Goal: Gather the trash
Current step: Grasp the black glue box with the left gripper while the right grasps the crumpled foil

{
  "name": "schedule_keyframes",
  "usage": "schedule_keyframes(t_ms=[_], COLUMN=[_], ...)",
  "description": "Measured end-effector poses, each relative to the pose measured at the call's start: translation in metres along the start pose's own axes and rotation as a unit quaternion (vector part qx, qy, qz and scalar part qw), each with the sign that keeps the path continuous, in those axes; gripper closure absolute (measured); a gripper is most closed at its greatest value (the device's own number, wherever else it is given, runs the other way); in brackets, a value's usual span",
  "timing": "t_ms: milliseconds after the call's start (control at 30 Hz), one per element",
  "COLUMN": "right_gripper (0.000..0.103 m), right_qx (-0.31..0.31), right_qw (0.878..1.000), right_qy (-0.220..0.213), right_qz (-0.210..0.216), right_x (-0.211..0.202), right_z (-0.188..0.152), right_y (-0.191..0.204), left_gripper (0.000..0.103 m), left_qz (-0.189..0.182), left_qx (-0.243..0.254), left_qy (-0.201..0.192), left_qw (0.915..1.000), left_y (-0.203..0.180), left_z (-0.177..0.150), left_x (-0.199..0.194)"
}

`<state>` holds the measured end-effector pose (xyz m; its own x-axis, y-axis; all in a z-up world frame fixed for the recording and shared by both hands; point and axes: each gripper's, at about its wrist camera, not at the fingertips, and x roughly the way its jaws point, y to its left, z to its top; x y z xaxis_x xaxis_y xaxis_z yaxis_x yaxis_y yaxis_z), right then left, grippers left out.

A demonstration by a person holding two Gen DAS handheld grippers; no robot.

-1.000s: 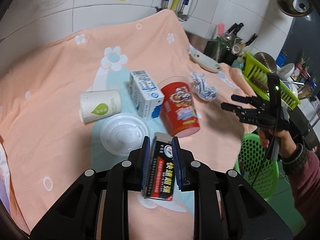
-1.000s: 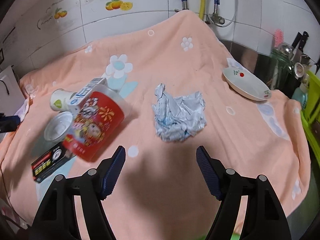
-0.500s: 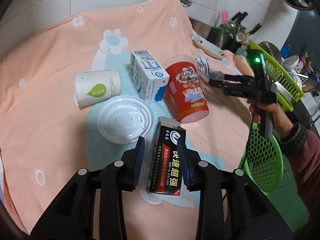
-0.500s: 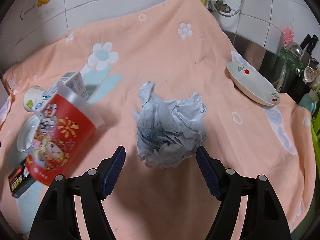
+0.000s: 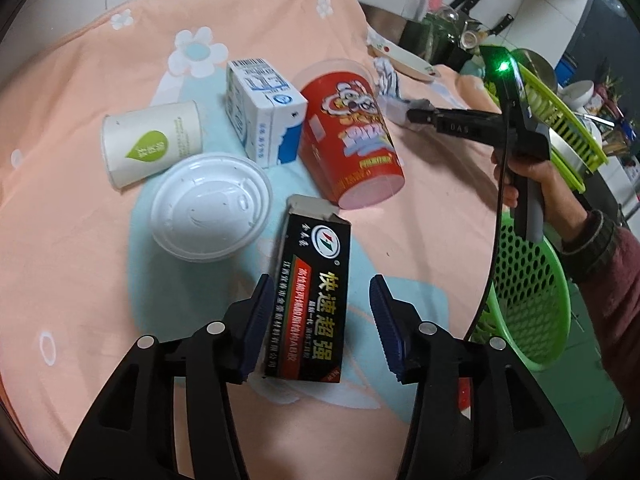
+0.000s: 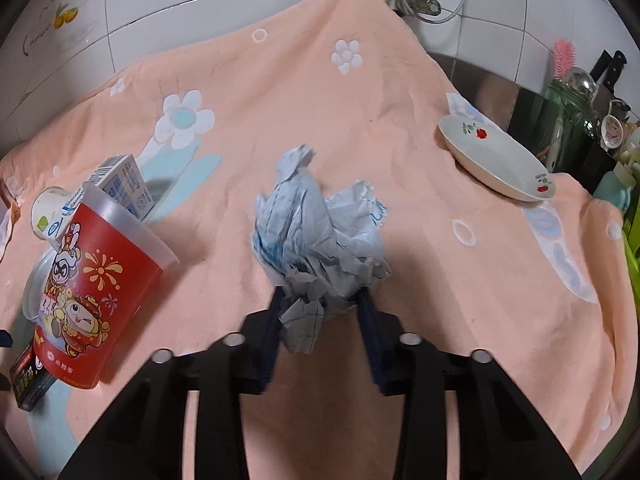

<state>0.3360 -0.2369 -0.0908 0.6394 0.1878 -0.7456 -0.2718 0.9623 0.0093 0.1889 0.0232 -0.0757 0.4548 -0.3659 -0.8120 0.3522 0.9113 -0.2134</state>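
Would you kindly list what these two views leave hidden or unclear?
- Left wrist view: the crumpled grey-blue paper wad sits mostly behind the red printed plastic cup.
- Right wrist view: the black glue box is cut by the frame edge and the cup.
- Green perforated plastic basket: contents hidden.

paper wad (image 5: 385,76): left wrist view, mostly hidden behind red cup (image 5: 351,136); only a crumpled edge shows.
right gripper (image 5: 416,114): left wrist view, tips hidden at the wad; grip not readable there.
black box (image 6: 28,376): right wrist view, cut by the left edge, part covered by the red cup.
white lid (image 6: 34,292): right wrist view, a sliver behind the cup.
paper cup (image 6: 46,212): right wrist view, partly hidden by milk carton (image 6: 120,184).
green basket (image 5: 524,300): far side hidden behind the sleeve.
counter clutter (image 5: 452,36): too small to sort.
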Motion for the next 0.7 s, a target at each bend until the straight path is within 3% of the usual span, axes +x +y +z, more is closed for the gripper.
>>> schedule_keyframes(t_ms=[133,400,433,700], right_gripper=[0.081,0.086,0.097,0.097], right_qx=[0.005,0.009,0.008,0.013], right_qw=[1.000,1.000,0.999,0.999], right_qy=[-0.008,-0.026,-0.029,-0.040], right_qz=[0.003,0.013,0.013,0.021], right_x=[-0.008,-0.032,-0.035,-0.064], right_z=[-0.004,-0.015,-0.017,-0.030], right_y=[-0.003,0.000,0.000,0.002], left_gripper=[0.046,0.045,0.045,0.045], left_qz=[0.009,0.020,0.021,0.025], left_qx=[0.005,0.013,0.013,0.012], left_qy=[0.005,0.013,0.013,0.010], left_qw=[0.9999,0.9996,0.9996,0.9996], left_y=[-0.003,-0.004,-0.004,-0.005], left_z=[-0.002,-0.001,-0.001,0.001], left_x=[0.007,0.019,0.020,0.028])
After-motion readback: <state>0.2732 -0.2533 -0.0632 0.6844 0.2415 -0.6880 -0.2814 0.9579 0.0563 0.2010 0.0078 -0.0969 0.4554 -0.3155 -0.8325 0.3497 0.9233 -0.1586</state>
